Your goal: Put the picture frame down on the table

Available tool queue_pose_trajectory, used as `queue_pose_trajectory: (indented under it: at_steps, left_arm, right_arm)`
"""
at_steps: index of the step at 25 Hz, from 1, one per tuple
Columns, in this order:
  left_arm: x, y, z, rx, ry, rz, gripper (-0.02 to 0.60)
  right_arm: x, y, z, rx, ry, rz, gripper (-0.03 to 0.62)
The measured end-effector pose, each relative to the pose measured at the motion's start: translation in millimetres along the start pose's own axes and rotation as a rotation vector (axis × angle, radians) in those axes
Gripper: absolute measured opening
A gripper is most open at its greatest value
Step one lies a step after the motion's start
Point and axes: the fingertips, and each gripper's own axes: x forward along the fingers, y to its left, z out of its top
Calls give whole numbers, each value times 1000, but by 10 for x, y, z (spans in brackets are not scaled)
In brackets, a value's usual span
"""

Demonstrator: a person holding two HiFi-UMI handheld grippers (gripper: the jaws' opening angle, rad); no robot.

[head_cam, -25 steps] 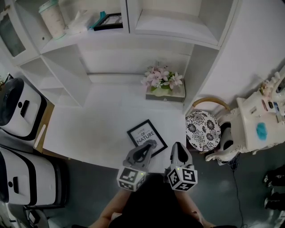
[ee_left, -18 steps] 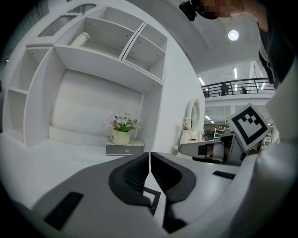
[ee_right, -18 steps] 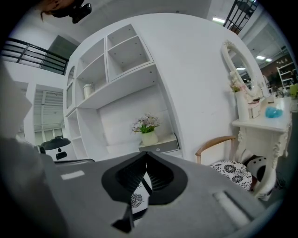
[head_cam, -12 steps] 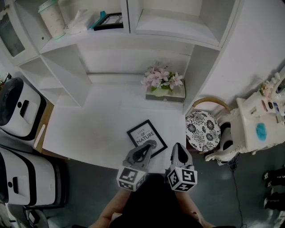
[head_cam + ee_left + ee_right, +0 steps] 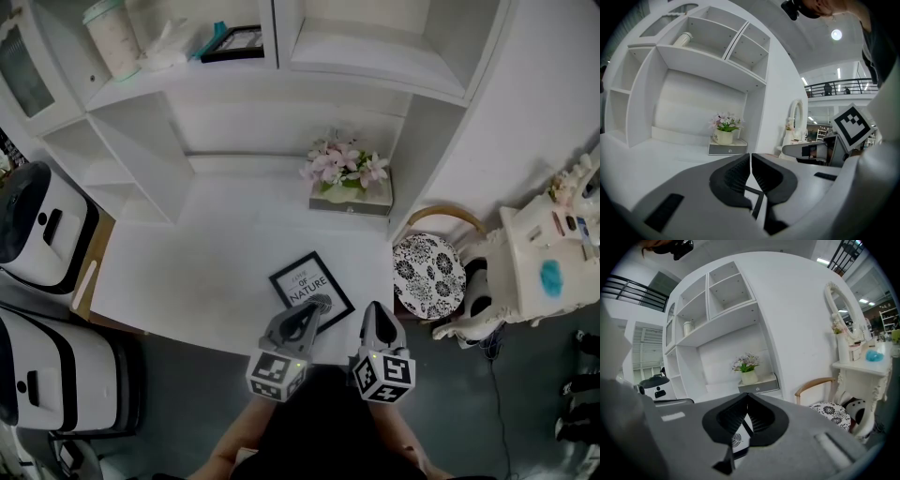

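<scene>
The picture frame (image 5: 309,284) is lying flat on the worktop (image 5: 206,272). I am holding my left claw (image 5: 317,304) at its 6 o'clock and my right claw (image 5: 374,309) at 4 o'clock, both closed and empty.

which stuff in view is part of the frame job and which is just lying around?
Job: picture frame, lying flat on the table; left claw and right claw, both shut and empty.
Lying about: flowers, patterned chair, cup and small frame on the top shelf.
</scene>
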Motion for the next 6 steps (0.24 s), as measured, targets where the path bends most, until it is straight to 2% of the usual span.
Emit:
queue_pose_trajectory:
  at_steps: [6]
  left_arm:
    - [-3, 2, 1, 3, -5, 0, 20]
  right_arm:
    - [-2, 4, -5, -5, 3, -4, 5]
